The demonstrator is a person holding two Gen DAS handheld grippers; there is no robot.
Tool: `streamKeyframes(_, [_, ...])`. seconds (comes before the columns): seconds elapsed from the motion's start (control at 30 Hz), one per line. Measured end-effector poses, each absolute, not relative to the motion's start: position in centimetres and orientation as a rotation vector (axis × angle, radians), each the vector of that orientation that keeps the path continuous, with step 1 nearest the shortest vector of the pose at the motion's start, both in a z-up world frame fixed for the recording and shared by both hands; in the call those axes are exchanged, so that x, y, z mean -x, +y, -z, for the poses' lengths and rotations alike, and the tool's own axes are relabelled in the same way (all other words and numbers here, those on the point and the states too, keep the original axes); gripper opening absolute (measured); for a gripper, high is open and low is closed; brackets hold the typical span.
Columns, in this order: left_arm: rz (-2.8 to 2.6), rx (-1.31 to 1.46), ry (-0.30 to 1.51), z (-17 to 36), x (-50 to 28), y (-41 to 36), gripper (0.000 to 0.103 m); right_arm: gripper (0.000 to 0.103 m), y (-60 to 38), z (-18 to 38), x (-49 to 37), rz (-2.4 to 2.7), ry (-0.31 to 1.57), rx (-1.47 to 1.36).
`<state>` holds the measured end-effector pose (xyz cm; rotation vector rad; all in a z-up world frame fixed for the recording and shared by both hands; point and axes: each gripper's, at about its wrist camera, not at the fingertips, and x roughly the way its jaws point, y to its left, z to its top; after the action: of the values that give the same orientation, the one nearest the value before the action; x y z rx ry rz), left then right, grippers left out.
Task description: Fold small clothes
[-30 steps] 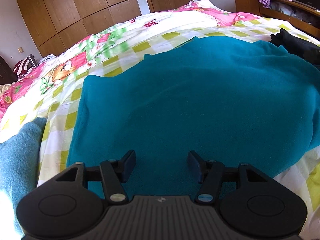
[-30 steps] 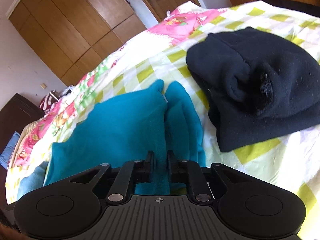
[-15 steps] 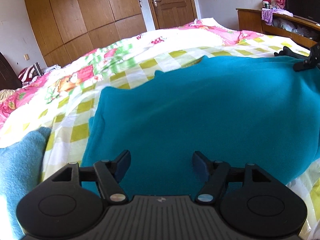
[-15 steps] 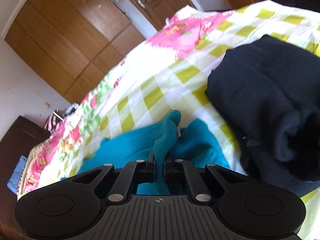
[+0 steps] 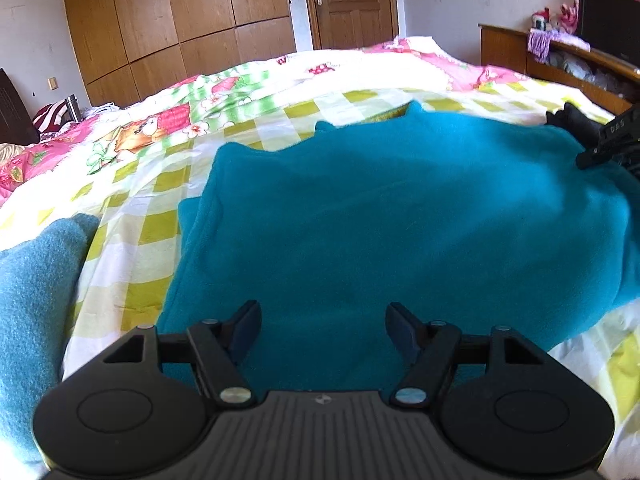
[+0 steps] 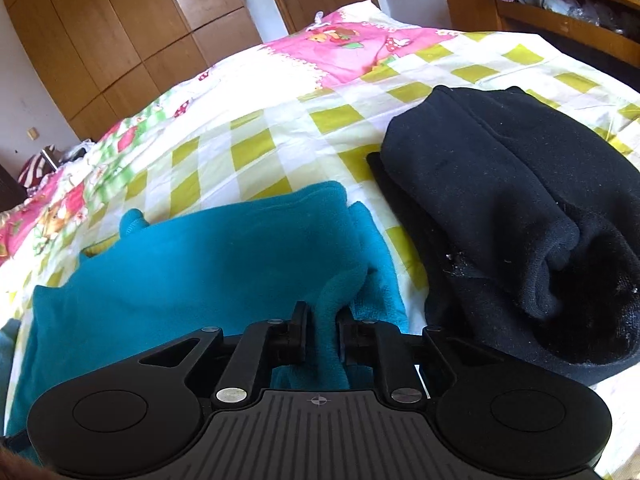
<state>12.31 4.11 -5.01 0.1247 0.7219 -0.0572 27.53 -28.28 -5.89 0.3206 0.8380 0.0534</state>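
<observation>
A teal fleece garment point(image 5: 400, 216) lies spread on the checked bedspread point(image 5: 132, 216). My left gripper point(image 5: 323, 326) is open and empty, low over the garment's near edge. My right gripper point(image 6: 322, 330) is shut on a fold of the teal garment point(image 6: 200, 264) at its right end, with fabric bunched between the fingers. The right gripper also shows at the right edge of the left wrist view point(image 5: 612, 140).
A black folded garment point(image 6: 508, 216) lies right of the teal one. A lighter blue fleece piece point(image 5: 36, 280) lies at the left. Wooden wardrobes point(image 5: 180, 28) and a door stand behind the bed; a wooden shelf unit point(image 5: 560, 60) stands at the right.
My right gripper, still pinching the teal fold, has shifted and its view has swung; the fold now stands up between the fingers. My left gripper has tilted up slightly and stayed open.
</observation>
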Motion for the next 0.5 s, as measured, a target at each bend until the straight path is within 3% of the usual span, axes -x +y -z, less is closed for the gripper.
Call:
streamKeyframes(0.27, [-0.008, -0.162, 0.836, 6.6, -12.9, 5.0, 0.082, 0.026, -28.2, 3.6, -23.6, 0.067, 0.644, -0.262])
streamKeyframes(0.4, [-0.02, -0.175, 0.827, 5.8, -12.1, 4.9, 0.082, 0.026, -27.8, 6.5, -24.7, 0.062, 0.795, -0.191])
streamKeyframes(0.5, [-0.018, -0.18, 0.77, 4.5, -11.3, 4.8, 0.082, 0.027, -28.5, 5.8, -24.0, 0.05, 0.764, -0.261])
